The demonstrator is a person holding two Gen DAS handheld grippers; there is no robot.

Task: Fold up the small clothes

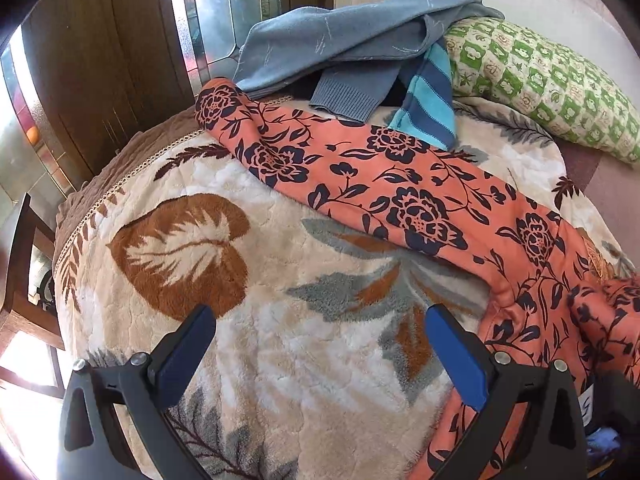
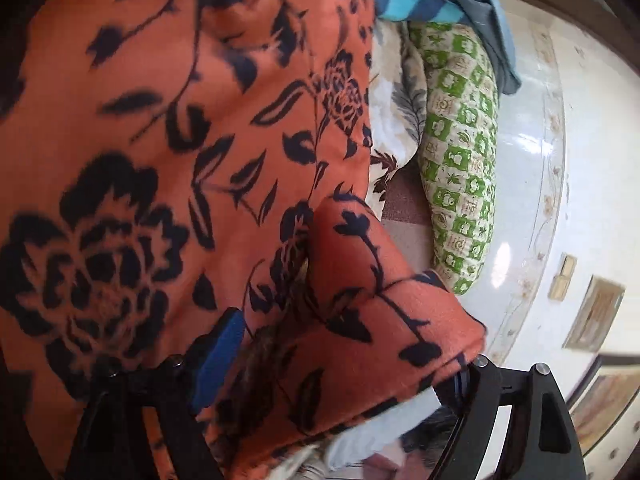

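Orange floral garment [image 1: 400,196] spread diagonally over plush leaf-print blanket [image 1: 180,248], running from far centre toward near right; one such garment visible. Left gripper [image 1: 320,340] released, both blue-padded fingers [image 1: 186,354] spread wide above bare blanket, nothing between them; garment just beside right-hand finger, near edge passing under it. Right gripper [image 2: 340,360] with fingers apart and a thick fold of same orange garment [image 2: 180,140] lying between them; left blue pad [image 2: 218,364] partly visible, right pad mostly hidden behind cloth; actual clamping on fabric not determinable. Garment filling most of right wrist view, blurred. Beyond garment, at far end of blanket: one grey-blue knit top [image 1: 340,44] with ribbed cuff; one blue-striped piece [image 1: 428,96] partly beneath it; one green-and-cream patterned pillow [image 1: 540,80] to right. Two grippers, four fingers in all.
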